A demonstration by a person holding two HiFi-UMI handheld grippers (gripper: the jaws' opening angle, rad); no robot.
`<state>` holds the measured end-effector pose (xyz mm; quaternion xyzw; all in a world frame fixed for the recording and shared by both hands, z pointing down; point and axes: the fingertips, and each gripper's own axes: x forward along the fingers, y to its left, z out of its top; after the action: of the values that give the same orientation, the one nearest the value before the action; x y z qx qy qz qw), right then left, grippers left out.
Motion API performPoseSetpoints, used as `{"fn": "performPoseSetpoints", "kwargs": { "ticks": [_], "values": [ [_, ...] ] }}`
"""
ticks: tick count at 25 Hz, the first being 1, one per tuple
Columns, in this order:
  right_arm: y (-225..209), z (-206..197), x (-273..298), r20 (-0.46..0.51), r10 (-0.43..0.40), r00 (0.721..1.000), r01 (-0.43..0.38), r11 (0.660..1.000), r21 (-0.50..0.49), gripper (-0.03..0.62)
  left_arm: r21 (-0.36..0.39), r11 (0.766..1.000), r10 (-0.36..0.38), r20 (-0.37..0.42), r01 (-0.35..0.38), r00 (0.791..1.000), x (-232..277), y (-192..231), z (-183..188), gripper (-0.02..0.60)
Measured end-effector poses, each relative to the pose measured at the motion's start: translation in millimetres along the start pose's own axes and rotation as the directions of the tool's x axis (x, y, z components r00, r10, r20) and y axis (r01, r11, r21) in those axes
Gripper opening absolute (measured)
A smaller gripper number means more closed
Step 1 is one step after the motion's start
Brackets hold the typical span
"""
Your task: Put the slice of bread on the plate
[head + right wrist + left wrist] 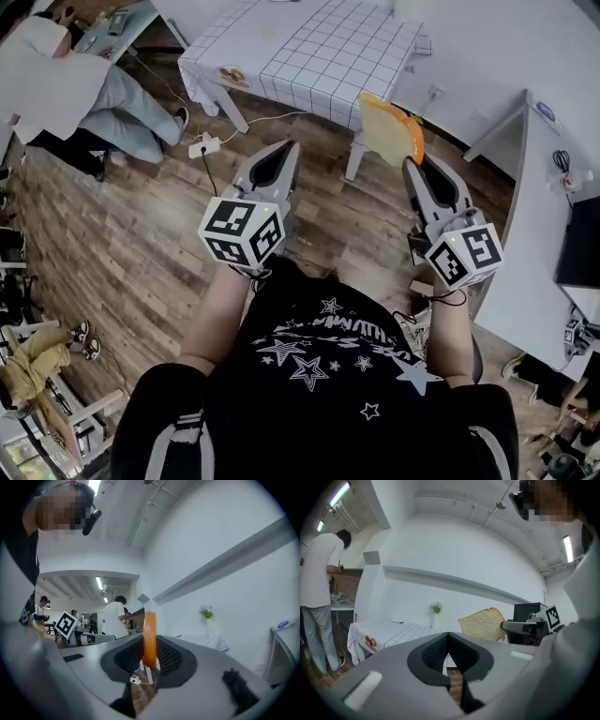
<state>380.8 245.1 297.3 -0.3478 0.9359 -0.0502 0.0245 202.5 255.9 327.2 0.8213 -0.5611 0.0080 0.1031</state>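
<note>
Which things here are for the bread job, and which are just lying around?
For the job: slice of bread, pinched upright in the right gripper; checked table ahead, likely where it goes.

Just around: left gripper, shut and empty; power strip on the floor; little plant; person in a white shirt; dark screen.

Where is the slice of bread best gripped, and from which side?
Across its flat faces near one edge, approaching edge-on: the slice of bread is thin and stands on edge, as the right gripper holds it.
</note>
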Motion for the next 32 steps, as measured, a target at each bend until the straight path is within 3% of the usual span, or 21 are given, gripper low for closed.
{"fn": "performPoseSetpoints", "kwargs": {
  "ticks": [10,21,28,32],
  "values": [
    [-8.2,-8.4,14.6,0.004,0.0,1.0,-0.001,0.997,0.072,0.089,-0.022,0.999,0.044,-0.03,-0.045,0.999,-6.8,22.7,-12.0,0.008],
    [-3.5,-12.8,76.7,-0.031,-0.027,0.999,0.028,0.998,0.061,0.089,-0.042,0.998,0.045,-0.02,-0.046,0.999,10.4,93.9,-3.6,0.008],
    [10.3,-4.1,167.5,-0.03,-0.063,0.998,0.066,0.989,0.132,0.089,-0.034,0.999,0.029,-0.015,-0.03,0.999,12.8,189.6,18.1,0.008],
    [22.0,4.5,207.1,-0.035,-0.093,0.995,0.097,0.988,0.118,0.089,-0.022,0.998,0.052,-0.025,-0.052,0.998,4.1,244.5,26.2,0.008]
  ]
}}
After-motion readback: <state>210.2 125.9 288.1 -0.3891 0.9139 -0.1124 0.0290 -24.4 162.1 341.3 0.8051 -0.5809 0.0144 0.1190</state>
